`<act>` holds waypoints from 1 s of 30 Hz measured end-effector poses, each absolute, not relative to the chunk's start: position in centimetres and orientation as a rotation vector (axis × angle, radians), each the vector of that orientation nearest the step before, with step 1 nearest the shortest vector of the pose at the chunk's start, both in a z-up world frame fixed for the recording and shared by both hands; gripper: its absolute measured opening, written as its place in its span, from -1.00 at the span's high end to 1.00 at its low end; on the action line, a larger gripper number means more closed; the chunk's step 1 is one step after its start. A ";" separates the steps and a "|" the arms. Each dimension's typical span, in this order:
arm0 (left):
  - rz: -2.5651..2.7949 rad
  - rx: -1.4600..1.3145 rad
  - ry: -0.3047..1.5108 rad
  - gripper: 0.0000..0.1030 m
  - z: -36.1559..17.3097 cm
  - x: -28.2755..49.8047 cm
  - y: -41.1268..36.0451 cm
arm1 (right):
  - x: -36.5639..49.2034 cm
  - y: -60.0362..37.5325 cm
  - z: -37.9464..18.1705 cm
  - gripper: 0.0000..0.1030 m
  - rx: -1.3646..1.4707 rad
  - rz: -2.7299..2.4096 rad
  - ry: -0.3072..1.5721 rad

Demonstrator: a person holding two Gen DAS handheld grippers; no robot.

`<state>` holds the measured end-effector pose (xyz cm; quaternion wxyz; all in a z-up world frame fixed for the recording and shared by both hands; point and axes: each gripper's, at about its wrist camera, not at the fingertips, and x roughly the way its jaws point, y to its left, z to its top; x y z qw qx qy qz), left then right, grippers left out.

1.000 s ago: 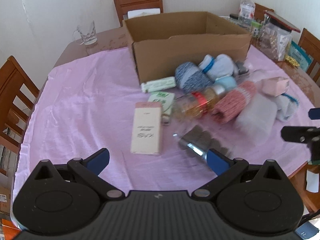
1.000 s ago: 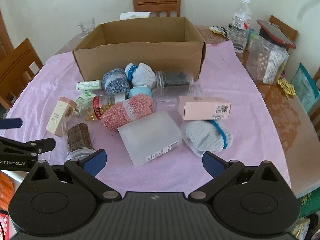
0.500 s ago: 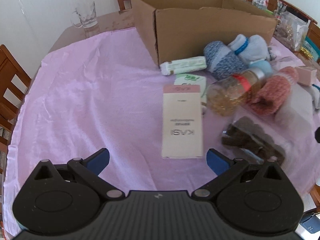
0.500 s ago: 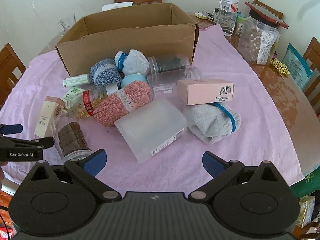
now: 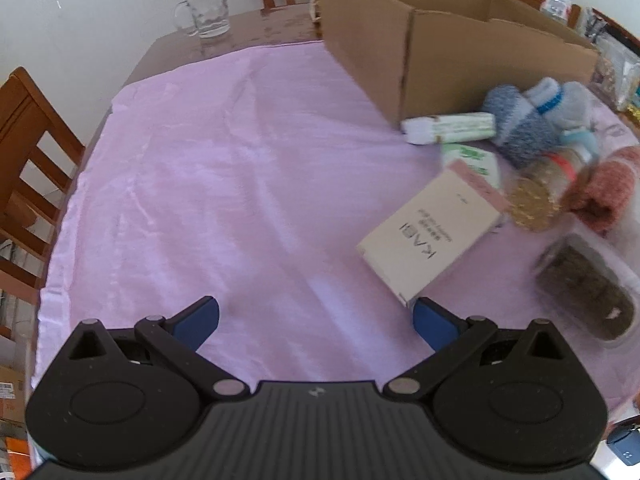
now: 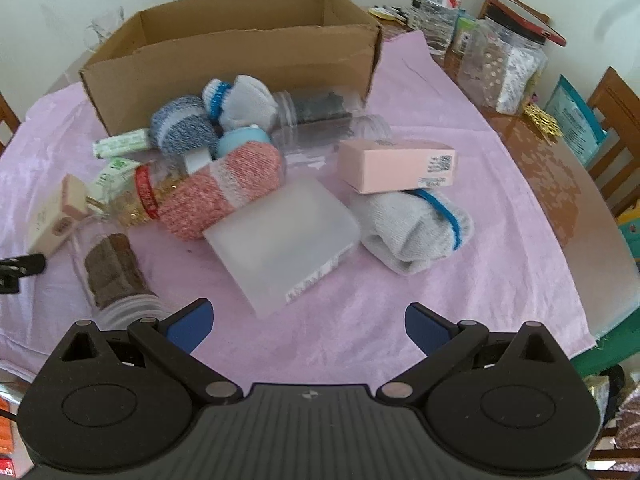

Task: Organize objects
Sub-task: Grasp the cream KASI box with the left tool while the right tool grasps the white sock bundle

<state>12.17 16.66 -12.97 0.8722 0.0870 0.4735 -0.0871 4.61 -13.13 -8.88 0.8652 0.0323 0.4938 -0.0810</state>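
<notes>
One open carton (image 6: 232, 52) stands on the pink cloth (image 5: 224, 184). In front of it lie four sock rolls, two flat boxes, jars and a tube. The left gripper (image 5: 316, 320) has both fingers spread, empty; the cream box (image 5: 432, 240) lies just beyond its right fingertip. The right gripper (image 6: 306, 322) is likewise spread and empty, with the frosted case (image 6: 284, 240) just ahead. Only the left view shows the mug (image 5: 206, 10).
</notes>
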 end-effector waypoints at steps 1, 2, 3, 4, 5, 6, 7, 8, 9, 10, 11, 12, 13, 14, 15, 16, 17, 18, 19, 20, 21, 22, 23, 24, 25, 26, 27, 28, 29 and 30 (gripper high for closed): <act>-0.179 0.175 0.987 -0.99 -13.0 12.4 16.9 | 4.6 -13.4 -8.9 -1.00 0.068 -0.175 1.036; -0.169 0.172 0.988 -0.99 -13.0 12.7 17.1 | 4.5 -13.6 -8.9 -1.00 0.068 -0.180 1.038; -0.157 0.168 0.988 -0.99 -13.0 12.9 17.2 | 4.5 -13.9 -8.9 -1.00 0.066 -0.184 1.040; -0.144 0.164 0.989 -0.99 -12.9 13.2 17.3 | 4.6 -14.2 -9.0 -1.00 0.065 -0.186 1.041; -0.141 0.161 0.991 -0.99 -12.8 13.2 17.3 | 4.7 -14.6 -9.0 -1.00 0.060 -0.185 1.042; -0.145 0.159 0.993 -0.99 -12.7 13.2 17.2 | 4.8 -14.9 -9.0 -1.00 0.052 -0.181 1.041; -0.153 0.154 0.998 -0.99 -12.5 13.1 17.0 | 4.9 -15.2 -9.0 -1.00 0.043 -0.174 1.038; -0.163 0.144 1.006 -0.99 -12.2 13.0 16.8 | 5.0 -15.6 -9.1 -1.00 0.033 -0.166 1.036; -0.177 0.132 1.012 -0.99 -12.0 12.8 16.7 | 5.1 -16.2 -9.3 -1.00 0.021 -0.154 1.035; -0.196 0.116 1.019 -0.99 -11.7 12.6 16.4 | 5.3 -16.5 -9.5 -1.00 0.012 -0.143 1.035; -0.215 0.099 1.022 -0.99 -11.3 12.3 16.1 | 5.4 -17.1 -9.7 -1.00 0.002 -0.124 1.032; -0.229 0.081 1.020 -0.99 -10.9 12.1 15.7 | 5.5 -17.6 -10.0 -1.00 -0.004 -0.105 1.031; -0.235 0.065 1.017 -0.99 -10.6 12.0 15.4 | 5.6 -18.1 -10.3 -1.00 -0.011 -0.090 1.035; -0.230 0.046 1.015 -0.99 -10.3 12.0 15.0 | 5.8 -18.7 -10.7 -1.00 -0.021 -0.066 1.040; -0.222 0.027 1.011 -0.99 -10.0 12.1 14.6 | 5.9 -19.2 -10.9 -1.00 -0.034 -0.041 1.039; -0.219 0.012 1.005 -0.99 -9.8 12.2 14.4 | 6.0 -19.5 -11.1 -1.00 -0.054 -0.016 1.038; -0.211 -0.007 1.001 -0.99 -9.6 12.4 14.1 | 6.1 -19.8 -11.4 -1.00 -0.076 0.005 1.039; -0.196 -0.033 1.003 -0.99 -9.5 12.9 13.9 | 6.3 -20.1 -11.6 -1.00 -0.097 0.028 1.038; -0.182 -0.058 1.005 -0.99 -9.5 13.3 13.8 | 6.5 -20.4 -11.8 -1.00 -0.113 0.047 1.035; -0.174 -0.082 1.005 -0.99 -9.6 13.6 13.7 | 6.7 -20.7 -12.0 -1.00 -0.124 0.064 1.032; -0.168 -0.099 1.005 -0.99 -9.7 13.8 13.6 | 6.9 -21.1 -12.3 -1.00 -0.128 0.083 1.029; -0.155 -0.115 1.007 -0.99 -9.8 14.2 13.5 | 7.1 -21.5 -12.5 -1.00 -0.126 0.100 1.029; -0.147 -0.123 1.010 -0.99 -9.8 14.1 13.2 | 7.4 -21.8 -12.7 -1.00 -0.124 0.114 1.029; -0.136 -0.133 1.015 -0.99 -9.9 14.3 13.0 | 7.7 -22.1 -12.8 -1.00 -0.124 0.126 1.024; -0.126 -0.139 1.021 -0.99 -10.1 14.5 12.8 | 8.0 -22.4 -12.9 -1.00 -0.124 0.138 1.017; -0.120 -0.141 1.022 -0.99 -10.3 14.6 12.8 | 8.2 -22.6 -13.0 -1.00 -0.124 0.149 1.009; -0.115 -0.143 1.025 -0.99 -10.4 14.7 12.7 | 8.4 -22.8 -13.0 -1.00 -0.124 0.159 1.001; -0.108 -0.145 1.031 -0.99 -10.6 14.9 12.6 | 8.7 -23.0 -13.1 -1.00 -0.121 0.170 0.994; -0.105 -0.146 1.034 -0.99 -10.7 15.0 12.6 | 8.9 -23.3 -13.1 -1.00 -0.118 0.180 0.990; -0.099 -0.148 1.035 -0.99 -10.9 15.1 12.5 | 9.1 -23.4 -13.1 -1.00 -0.117 0.187 0.985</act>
